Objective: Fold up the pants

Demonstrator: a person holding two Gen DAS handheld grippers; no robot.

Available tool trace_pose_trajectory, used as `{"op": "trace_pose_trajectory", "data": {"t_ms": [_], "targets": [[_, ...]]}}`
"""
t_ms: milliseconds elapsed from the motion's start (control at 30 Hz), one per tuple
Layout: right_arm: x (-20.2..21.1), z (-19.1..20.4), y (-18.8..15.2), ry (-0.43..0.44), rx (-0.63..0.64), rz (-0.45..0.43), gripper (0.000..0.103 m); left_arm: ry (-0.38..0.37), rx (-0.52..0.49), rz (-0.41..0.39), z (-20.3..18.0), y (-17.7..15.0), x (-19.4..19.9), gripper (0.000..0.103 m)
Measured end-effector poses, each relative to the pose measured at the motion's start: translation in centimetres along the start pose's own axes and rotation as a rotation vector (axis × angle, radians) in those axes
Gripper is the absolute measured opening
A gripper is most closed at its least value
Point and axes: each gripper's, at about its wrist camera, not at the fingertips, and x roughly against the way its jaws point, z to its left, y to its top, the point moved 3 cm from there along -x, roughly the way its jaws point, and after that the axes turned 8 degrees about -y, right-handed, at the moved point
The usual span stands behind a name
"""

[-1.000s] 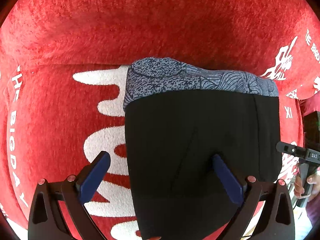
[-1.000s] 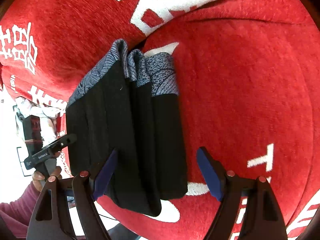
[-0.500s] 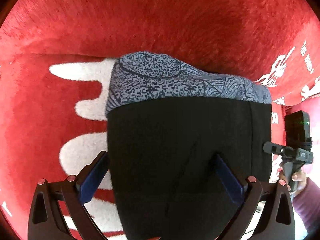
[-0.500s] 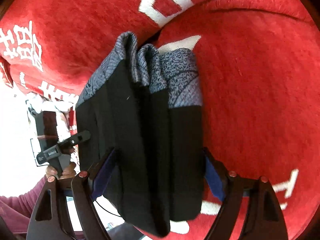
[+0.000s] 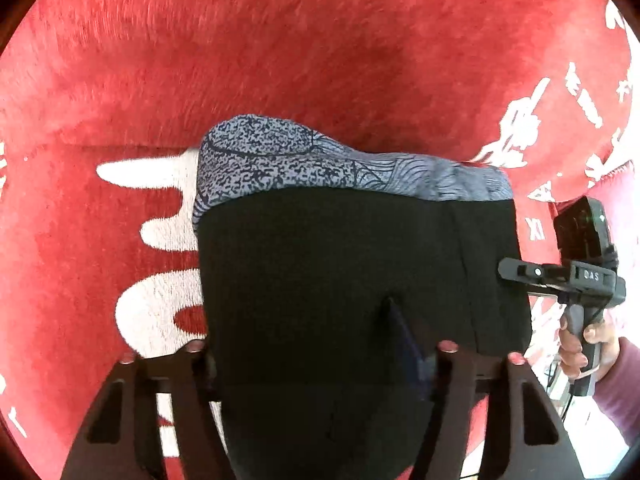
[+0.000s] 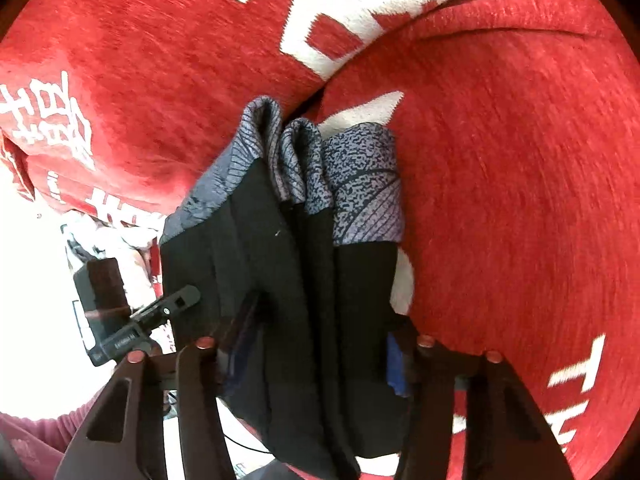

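The pants are a folded black bundle with a grey-blue patterned waistband at the far end. They fill the middle of the left wrist view. My left gripper is shut on the near part of the bundle; only its right blue pad shows. In the right wrist view the pants show as a stack of several layers seen edge-on. My right gripper is shut across that stack, its blue pad pressing the right side. The bundle is held above the red cover.
A red plush cover with white lettering lies under and behind the pants; a fold or seam runs across it. The other gripper and the hand holding it show at the right of the left wrist view and left of the right wrist view.
Both grippers were open around the bundle a second ago. They moved in over it and closed, so each now clamps the folded pants.
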Motion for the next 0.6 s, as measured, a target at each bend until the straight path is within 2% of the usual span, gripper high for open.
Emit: {"op": "trace_pose_trajectory", "data": {"t_ms": [67,333,500,600], "targets": [[0.5,0.3,-0.3,0.015,-0.013,-0.015,0.047,-0.020,0.002,-0.009,-0.4,-0.1,0.8,0.056],[2.3,2.7,-3.3,0.073,-0.017,0.008,0.045,-0.064,-0.008,-0.015,-1.9,-2.1,5.0,0.055],[2.4,4.8,-7.0,0.128,-0.031,0.026,0.045,-0.051,-0.003,-0.010,-1.5,-4.6,8.0,0.055],[1.9,5.3,-9.2,0.150,-0.054,0.046,0.045,-0.013,0.010,0.017,-0.2,-6.8,9.0,0.055]]}}
